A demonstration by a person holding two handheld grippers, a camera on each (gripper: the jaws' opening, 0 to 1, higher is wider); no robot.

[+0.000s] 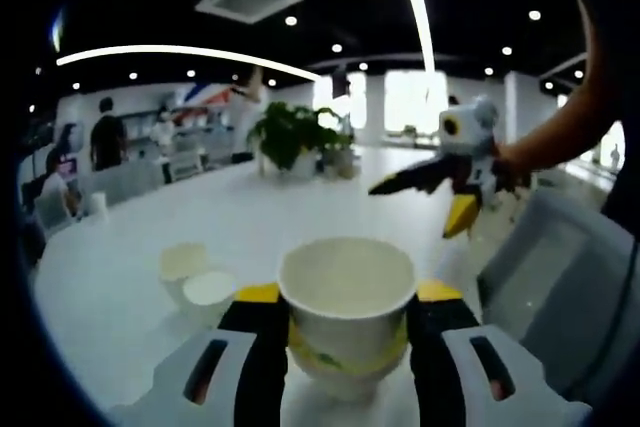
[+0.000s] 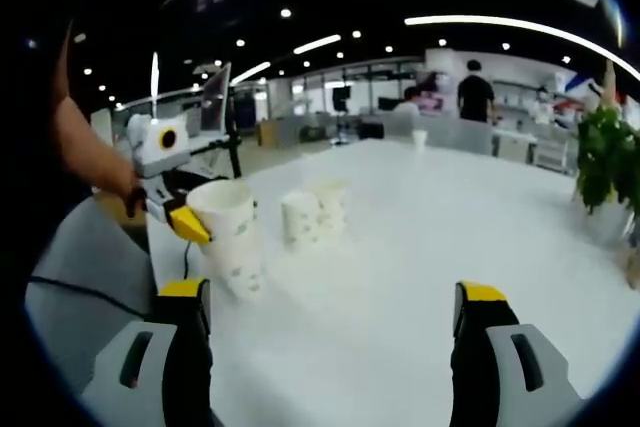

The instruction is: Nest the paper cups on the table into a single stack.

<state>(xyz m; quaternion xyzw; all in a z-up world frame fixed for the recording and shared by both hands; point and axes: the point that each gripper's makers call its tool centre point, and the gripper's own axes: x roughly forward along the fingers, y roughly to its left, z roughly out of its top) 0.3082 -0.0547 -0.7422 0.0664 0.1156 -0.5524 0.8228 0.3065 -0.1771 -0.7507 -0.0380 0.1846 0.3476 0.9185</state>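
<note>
With the left gripper (image 1: pixel 345 332) pinching a paper cup (image 1: pixel 347 309) and the right gripper (image 2: pixel 335 327) spread empty, the carry seems underway; next, lower it into the two cups (image 1: pixel 195 275) beyond its left finger.

Matt paper cup (image 1: pixel 347 297), smooth glossy white table (image 1: pixel 130 277).

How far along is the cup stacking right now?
Nothing looks nested yet. In hand: the left gripper is shut on one cup, held above the table. The right gripper is open and holds nothing. Left: two more cups stand side by side on the table, separate; the held cup and these must still be nested together.
</note>
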